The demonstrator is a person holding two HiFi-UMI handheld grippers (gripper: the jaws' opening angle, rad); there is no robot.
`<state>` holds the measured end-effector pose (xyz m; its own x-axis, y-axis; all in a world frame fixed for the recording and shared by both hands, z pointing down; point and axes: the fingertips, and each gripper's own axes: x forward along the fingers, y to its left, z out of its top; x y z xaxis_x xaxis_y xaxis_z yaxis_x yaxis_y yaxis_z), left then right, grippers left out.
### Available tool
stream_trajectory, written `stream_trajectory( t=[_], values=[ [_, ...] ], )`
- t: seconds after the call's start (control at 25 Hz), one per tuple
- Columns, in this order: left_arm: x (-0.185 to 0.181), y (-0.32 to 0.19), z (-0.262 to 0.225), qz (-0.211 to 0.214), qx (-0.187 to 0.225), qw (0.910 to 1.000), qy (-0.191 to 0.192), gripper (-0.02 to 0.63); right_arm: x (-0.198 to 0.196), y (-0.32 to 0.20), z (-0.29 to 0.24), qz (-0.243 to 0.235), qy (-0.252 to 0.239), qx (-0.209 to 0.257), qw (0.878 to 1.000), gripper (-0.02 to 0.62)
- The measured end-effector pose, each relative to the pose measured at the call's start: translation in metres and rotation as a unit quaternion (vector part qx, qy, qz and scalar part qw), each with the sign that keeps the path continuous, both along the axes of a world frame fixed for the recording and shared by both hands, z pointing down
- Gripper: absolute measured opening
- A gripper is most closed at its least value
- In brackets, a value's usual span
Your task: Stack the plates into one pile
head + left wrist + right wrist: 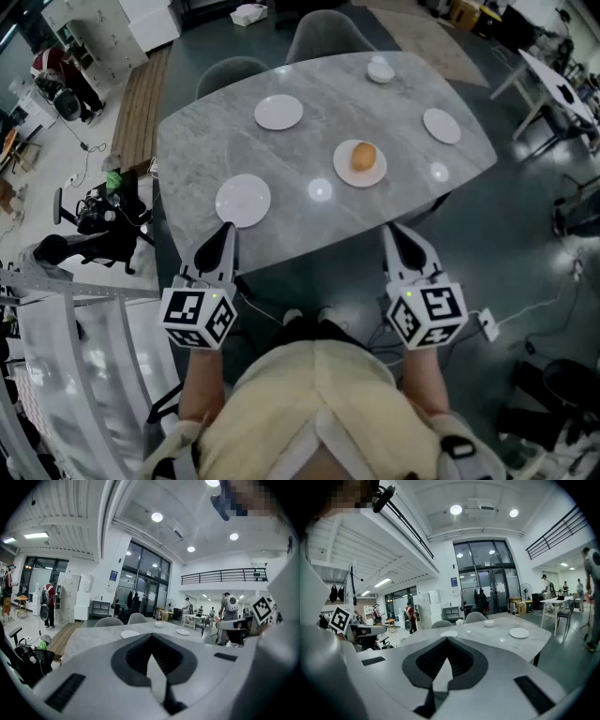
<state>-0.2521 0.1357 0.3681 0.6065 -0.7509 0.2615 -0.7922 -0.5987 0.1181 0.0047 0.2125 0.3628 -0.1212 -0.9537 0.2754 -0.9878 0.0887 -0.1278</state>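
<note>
Now, four plates lie well apart on the table (202, 141): near plate (243, 200) at 7 o'clock, just beyond the left gripper (225, 232); far plate (279, 112) at 11; right plate (442, 125) at 2; middle plate (360, 167) carrying a bun (364, 156); a bowl (380, 70) at 1. The right gripper (395, 234) hovers at 5; both grippers are closed, empty.

Brown item (364, 156) on plate (346, 174) unidentifiable, person's torso (309, 412) cropped

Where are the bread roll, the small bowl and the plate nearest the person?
bread roll (364, 156), head view, its top.
small bowl (380, 70), head view, its middle.
nearest plate (243, 200), head view, its centre.
</note>
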Motion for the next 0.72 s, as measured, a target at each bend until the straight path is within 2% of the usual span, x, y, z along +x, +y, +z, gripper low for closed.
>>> stream_trajectory(
  t=[0.2, 0.28, 0.4, 0.56, 0.72],
  values=[
    [0.011, 0.001, 0.007, 0.018, -0.033, 0.9979, 0.054, 0.002, -0.003, -0.002, -0.001, -0.015, -0.026, 0.008, 1.0, 0.005],
    [0.013, 0.001, 0.008, 0.018, -0.035, 0.9973, 0.062, 0.002, -0.006, -0.004, 0.002, -0.027, -0.042, 0.006, 0.999, 0.005],
    [0.012, 0.001, 0.01, 0.004, -0.027, 0.9987, 0.044, 0.003, -0.013, -0.008, 0.005, -0.053, -0.053, 0.008, 0.997, 0.005],
    [0.006, -0.003, 0.023, -0.032, -0.019, 0.9993, -0.001, 0.003, -0.021, -0.015, 0.012, -0.088, -0.054, 0.006, 0.995, 0.006],
    [0.001, 0.001, 0.037, -0.059, -0.031, 0.9977, -0.009, 0.003, -0.026, -0.021, 0.021, -0.118, -0.063, -0.002, 0.991, 0.006]
  ],
)
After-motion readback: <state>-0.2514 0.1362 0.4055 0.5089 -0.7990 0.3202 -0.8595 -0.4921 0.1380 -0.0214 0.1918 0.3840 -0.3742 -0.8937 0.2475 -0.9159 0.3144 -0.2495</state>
